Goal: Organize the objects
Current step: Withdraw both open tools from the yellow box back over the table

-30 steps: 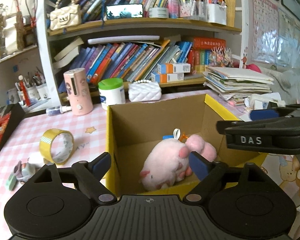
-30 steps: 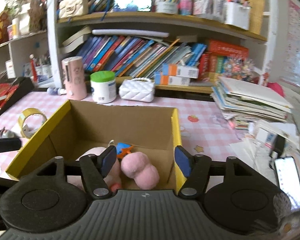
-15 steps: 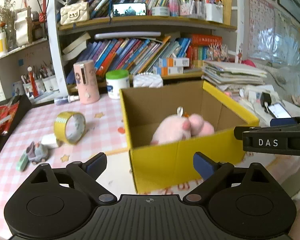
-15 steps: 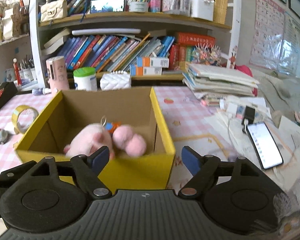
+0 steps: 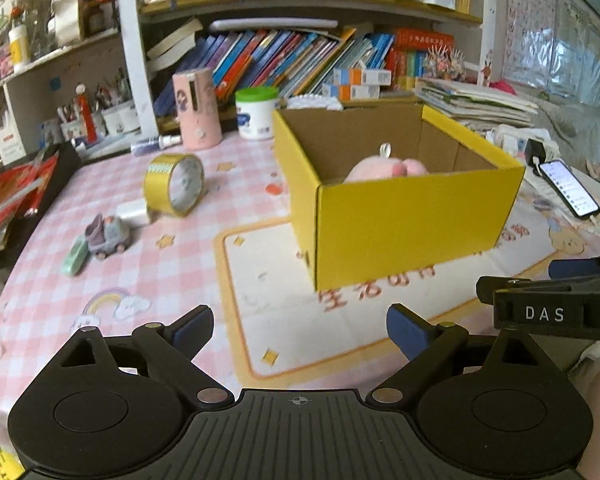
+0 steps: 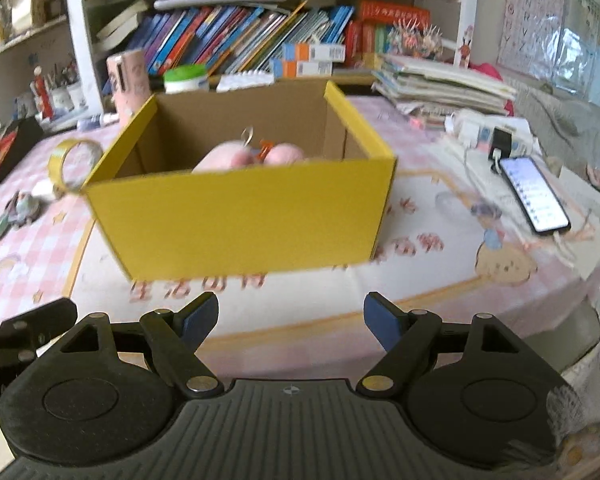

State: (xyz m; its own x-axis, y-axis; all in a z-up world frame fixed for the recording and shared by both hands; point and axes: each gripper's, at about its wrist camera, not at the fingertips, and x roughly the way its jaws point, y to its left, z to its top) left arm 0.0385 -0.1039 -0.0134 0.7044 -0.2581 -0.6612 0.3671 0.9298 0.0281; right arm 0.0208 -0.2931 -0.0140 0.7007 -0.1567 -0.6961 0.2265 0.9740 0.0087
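Observation:
A yellow cardboard box point(image 5: 416, 224) point(image 6: 236, 220) stands open on the pink checked table. A pink plush toy point(image 5: 384, 170) point(image 6: 236, 158) lies inside it, only its top showing over the front wall. My left gripper point(image 5: 300, 330) hangs open over the white mat in front of the box, nothing between its fingers. My right gripper point(image 6: 290, 318) is also open and empty, short of the box's front wall. The right gripper's side point(image 5: 548, 308) shows at the right edge of the left wrist view.
Left of the box lie a gold tape roll point(image 5: 174, 184), a small toy car point(image 5: 108, 234) and a green eraser point(image 5: 74, 256). A phone point(image 6: 534, 194) lies on the right with a charger. A pink cylinder point(image 5: 198, 110), a white jar point(image 5: 256, 114) and bookshelves stand behind.
Both grippers drew back from over the box to the table's near side. The plush toy stayed in the box. The right jaws spread wider.

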